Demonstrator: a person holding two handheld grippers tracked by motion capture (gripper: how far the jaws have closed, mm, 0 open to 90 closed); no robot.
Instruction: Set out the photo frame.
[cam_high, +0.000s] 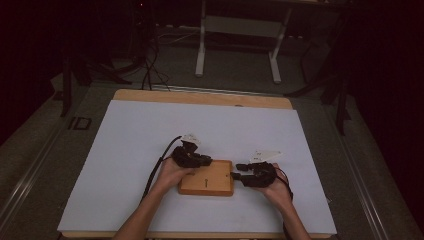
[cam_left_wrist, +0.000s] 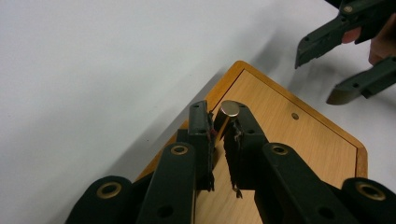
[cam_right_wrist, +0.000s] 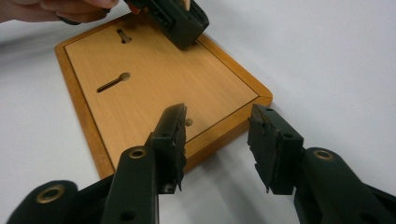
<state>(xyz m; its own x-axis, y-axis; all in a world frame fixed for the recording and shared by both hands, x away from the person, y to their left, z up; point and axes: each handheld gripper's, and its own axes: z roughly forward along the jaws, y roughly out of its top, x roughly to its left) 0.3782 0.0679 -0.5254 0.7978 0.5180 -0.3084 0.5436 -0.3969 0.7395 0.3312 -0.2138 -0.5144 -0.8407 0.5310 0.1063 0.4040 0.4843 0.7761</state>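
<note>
High view: flat rectangular wooden board (cam_high: 206, 178) lying near front of white worktop (cam_high: 150, 140), between both hands. Left gripper view: left gripper (cam_left_wrist: 219, 116) jaws pinching small round silver metal disc (cam_left_wrist: 229, 108) at board corner. Right gripper view: right gripper (cam_right_wrist: 217, 123) jaws apart, straddling board edge, gripping nothing.

A white sheet (cam_high: 150, 150) covers the wooden table (cam_high: 200, 96) — beyond it, a white-legged desk frame (cam_high: 240, 30).

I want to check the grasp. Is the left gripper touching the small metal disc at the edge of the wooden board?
Touching. In the left gripper view, the left gripper pinches the metal disc between its fingertips, over the wooden board.
</note>
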